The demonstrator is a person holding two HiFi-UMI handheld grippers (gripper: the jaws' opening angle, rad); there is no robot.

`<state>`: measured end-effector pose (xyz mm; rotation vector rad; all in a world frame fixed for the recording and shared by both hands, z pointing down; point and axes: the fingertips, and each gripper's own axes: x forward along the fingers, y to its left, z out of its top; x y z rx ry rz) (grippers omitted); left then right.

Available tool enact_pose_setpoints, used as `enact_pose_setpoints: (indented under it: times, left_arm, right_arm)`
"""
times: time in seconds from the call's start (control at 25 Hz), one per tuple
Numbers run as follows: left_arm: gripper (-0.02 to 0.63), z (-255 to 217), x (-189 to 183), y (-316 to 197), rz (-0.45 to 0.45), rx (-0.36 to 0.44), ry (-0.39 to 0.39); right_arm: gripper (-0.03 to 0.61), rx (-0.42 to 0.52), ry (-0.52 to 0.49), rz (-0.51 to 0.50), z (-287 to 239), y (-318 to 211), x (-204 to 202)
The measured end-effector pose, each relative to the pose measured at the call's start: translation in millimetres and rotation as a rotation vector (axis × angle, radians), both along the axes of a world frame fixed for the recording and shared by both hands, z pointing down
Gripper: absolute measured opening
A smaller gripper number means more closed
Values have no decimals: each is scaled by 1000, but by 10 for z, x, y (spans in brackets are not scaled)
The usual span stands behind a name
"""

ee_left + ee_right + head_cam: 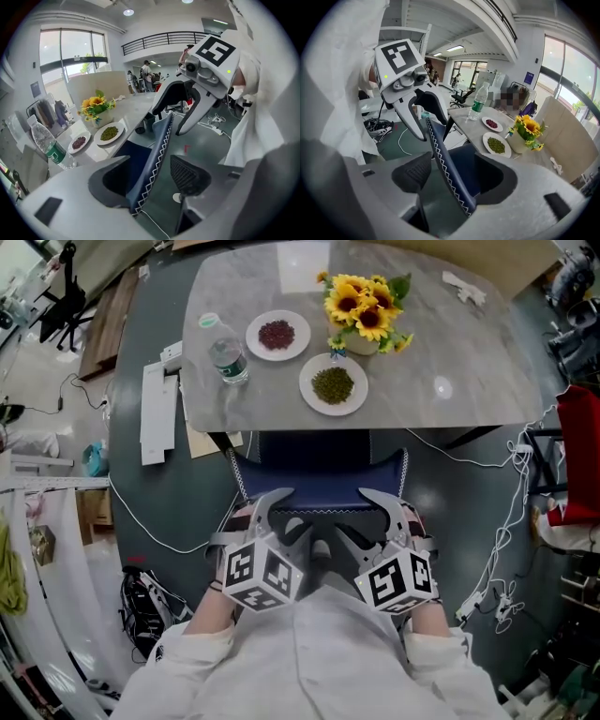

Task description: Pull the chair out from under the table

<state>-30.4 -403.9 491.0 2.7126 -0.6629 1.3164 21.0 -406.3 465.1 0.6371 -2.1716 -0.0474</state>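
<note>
A dark blue chair (317, 472) with white zigzag stitching stands tucked under the grey marble table (469, 362); only its seat back and rear seat show. My left gripper (284, 513) and right gripper (364, 515) hang side by side at the top edge of the backrest, both open. In the left gripper view the backrest (157, 145) runs between the spread jaws of the left gripper (150, 178), close to the left jaw and apart from the ribbed right pad (188, 176). The right gripper view shows the backrest (440, 157) between the wide jaws of the right gripper (452, 176), no pad pressing.
On the table stand a water bottle (225, 352), a plate of red beans (277, 335), a plate of green beans (333, 384) and a vase of sunflowers (364, 315). White cables (511, 521) trail on the floor at right, a white box (157, 413) lies at left.
</note>
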Motion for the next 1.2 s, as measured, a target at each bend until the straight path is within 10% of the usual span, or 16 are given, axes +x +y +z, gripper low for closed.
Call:
enact_pose_setpoints:
  times: [1.2]
  left_arm:
    - [267, 542, -21, -109, 174, 1, -244]
  right_arm:
    - [253, -9, 345, -235, 733, -119, -23]
